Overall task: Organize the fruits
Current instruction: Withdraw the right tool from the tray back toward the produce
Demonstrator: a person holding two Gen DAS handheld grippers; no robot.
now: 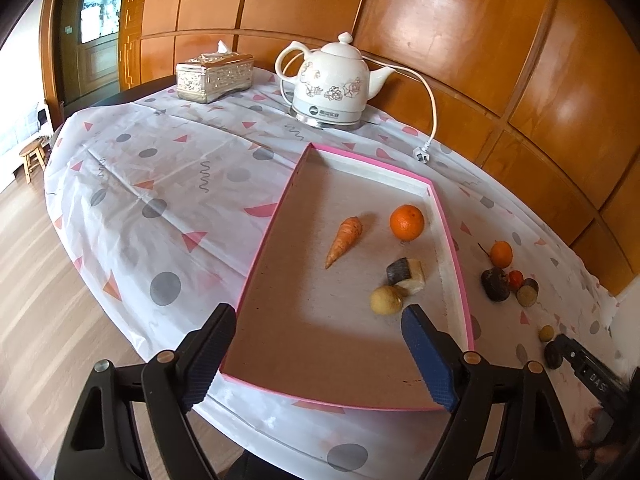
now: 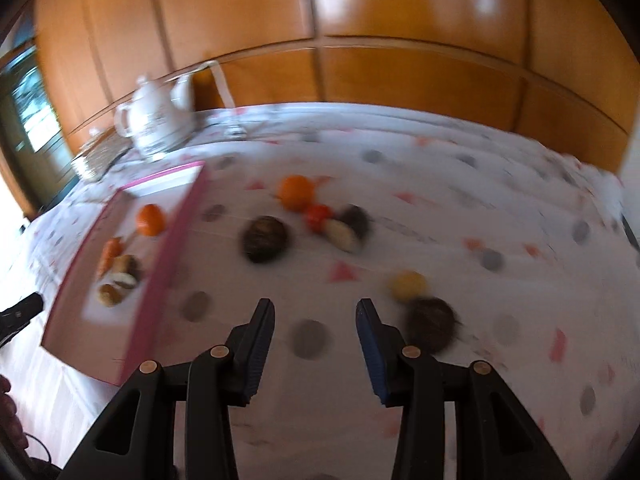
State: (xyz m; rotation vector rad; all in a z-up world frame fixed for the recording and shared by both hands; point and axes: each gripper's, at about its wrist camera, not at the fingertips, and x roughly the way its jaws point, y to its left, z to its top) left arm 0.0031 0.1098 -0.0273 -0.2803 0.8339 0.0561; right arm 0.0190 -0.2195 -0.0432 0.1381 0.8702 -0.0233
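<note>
A pink-rimmed tray [image 1: 264, 240] holds a carrot [image 1: 344, 240], an orange [image 1: 407, 222], a dark-skinned cut piece [image 1: 405, 275] and a yellowish round fruit [image 1: 386, 300]. My left gripper [image 1: 318, 316] hangs open over the tray's near end with nothing between its fingers. The right wrist view is blurred. There my right gripper [image 2: 315, 312] stands open above bare tablecloth, to the right of the tray [image 2: 160, 264]. Just right of its right finger lie a dark round fruit [image 2: 432, 322] and a yellow fruit [image 2: 409, 285]. Farther off are an orange [image 2: 296, 192], a small red fruit [image 2: 319, 216], a dark ball [image 2: 265, 244] and a cut piece [image 2: 346, 232].
A white floral kettle [image 1: 332, 84] with its cord and plug [image 1: 420, 154] stands behind the tray, with a silver tissue box [image 1: 214, 76] to its left. A wood-panelled wall runs along the back. The table's edge drops to a wooden floor on the left.
</note>
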